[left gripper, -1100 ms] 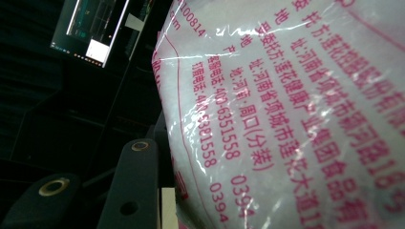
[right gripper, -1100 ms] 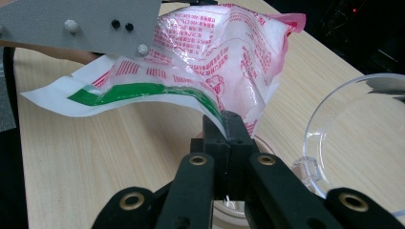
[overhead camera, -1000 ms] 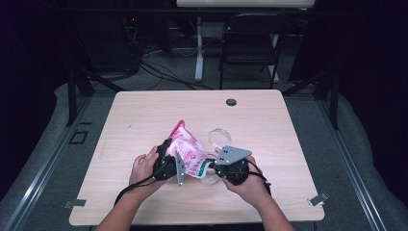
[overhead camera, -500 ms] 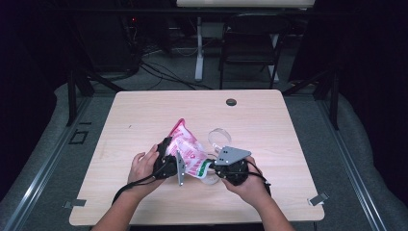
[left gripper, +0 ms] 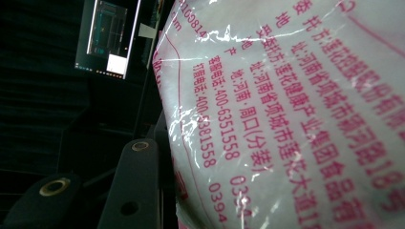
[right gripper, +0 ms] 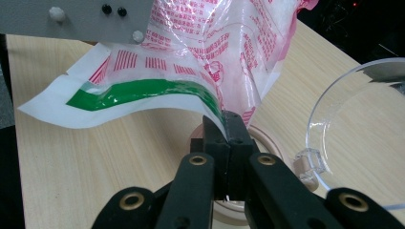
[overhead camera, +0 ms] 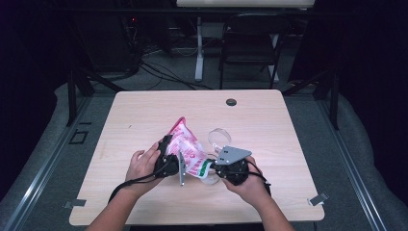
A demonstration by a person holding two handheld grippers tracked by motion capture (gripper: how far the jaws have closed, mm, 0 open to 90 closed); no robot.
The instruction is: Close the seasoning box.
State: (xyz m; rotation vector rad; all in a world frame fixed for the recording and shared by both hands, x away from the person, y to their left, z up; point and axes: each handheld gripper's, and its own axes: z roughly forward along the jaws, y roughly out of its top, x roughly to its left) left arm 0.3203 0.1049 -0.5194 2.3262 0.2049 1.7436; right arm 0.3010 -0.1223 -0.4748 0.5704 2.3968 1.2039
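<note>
A thin plastic bag (overhead camera: 185, 147), printed in red with a green band along its sealed edge, is held up off the desk (overhead camera: 144, 115) between the two hand-held grippers. The right hand-held gripper (right gripper: 224, 125) is seen fully closed, its jaws pinching the bag's edge just where the green band ends; the film curls away to the left of those jaws and rises above them. The left hand-held gripper (overhead camera: 179, 166) is about half open and is wrapped around the bag's filled body, which bulges against one black jaw in the left gripper view (left gripper: 286, 119); a grip on the bag is judged from this, since the white contents fill the space beside the jaw.

The bag is judged to be soft and limp: the film creases and folds freely, and no shape is kept by it. The glossy surface is likely to be slippery, so a pinch on a single layer could slide. The contents look like loose white powder or grains, giving moderate weight that would sag toward the lowest point and shift when tilted. The sealed, doubled edge is the firmest place to be taken, while the body is better cradled broadly than squeezed.

Just beyond and to the right of the right jaws, a clear bowl (right gripper: 363, 138) rests on the desk, with a pale round lid or dish (right gripper: 265, 143) directly beneath the jaws.
</note>
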